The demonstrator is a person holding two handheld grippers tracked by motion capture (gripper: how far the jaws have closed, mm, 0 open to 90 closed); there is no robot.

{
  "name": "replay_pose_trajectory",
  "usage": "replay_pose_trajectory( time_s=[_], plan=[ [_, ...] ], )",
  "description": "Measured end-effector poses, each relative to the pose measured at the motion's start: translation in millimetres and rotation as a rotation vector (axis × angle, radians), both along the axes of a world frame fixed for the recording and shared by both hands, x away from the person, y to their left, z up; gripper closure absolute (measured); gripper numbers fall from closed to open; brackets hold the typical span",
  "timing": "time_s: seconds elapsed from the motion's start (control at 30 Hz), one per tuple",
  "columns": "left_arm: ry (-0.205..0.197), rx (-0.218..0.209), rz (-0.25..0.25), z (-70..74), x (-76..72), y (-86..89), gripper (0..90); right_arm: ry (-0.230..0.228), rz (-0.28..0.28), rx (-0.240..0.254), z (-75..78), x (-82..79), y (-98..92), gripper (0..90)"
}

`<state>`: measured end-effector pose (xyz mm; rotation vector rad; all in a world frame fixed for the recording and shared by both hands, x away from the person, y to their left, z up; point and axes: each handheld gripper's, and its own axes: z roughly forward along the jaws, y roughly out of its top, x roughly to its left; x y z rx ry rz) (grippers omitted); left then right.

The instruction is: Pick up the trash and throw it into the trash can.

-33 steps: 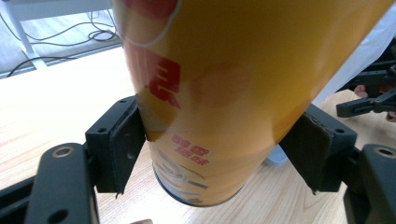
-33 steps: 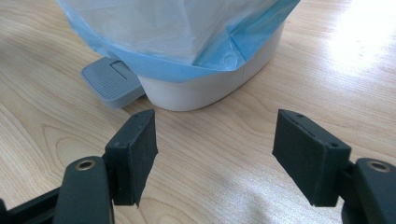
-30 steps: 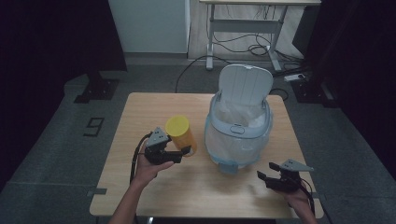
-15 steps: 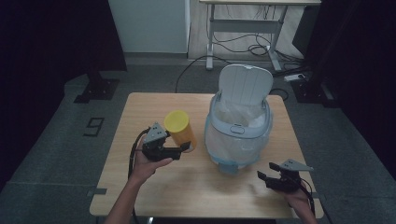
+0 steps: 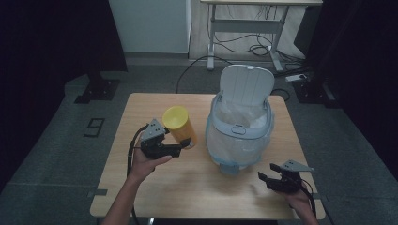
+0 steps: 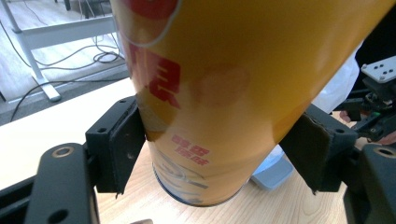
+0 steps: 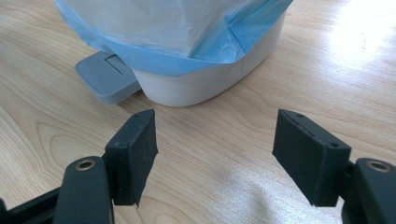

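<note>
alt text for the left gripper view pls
The left gripper is shut on a yellow can with red print, its two black pads pressed to the can's sides, the can's base lifted off the wooden table. The grey pedal of a bin shows behind the can.

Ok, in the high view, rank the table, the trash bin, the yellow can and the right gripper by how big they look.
1. Table
2. Trash bin, lid up
3. Yellow can, clamped in the left gripper
4. Right gripper; it looks close to the can in size, so that order is unsure.
</note>
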<state>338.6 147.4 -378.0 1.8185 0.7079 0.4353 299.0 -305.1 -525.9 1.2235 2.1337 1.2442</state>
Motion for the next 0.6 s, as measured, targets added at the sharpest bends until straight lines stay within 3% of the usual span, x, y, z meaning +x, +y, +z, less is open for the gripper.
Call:
replay_pose_trajectory(
  time_s=[0.6],
  plan=[
    [-0.025,-0.034,-0.024,21.4,0.5,1.1,24.5,0.004,-0.003,-0.002,-0.8,-0.2,-1.0,29.7]
  ],
)
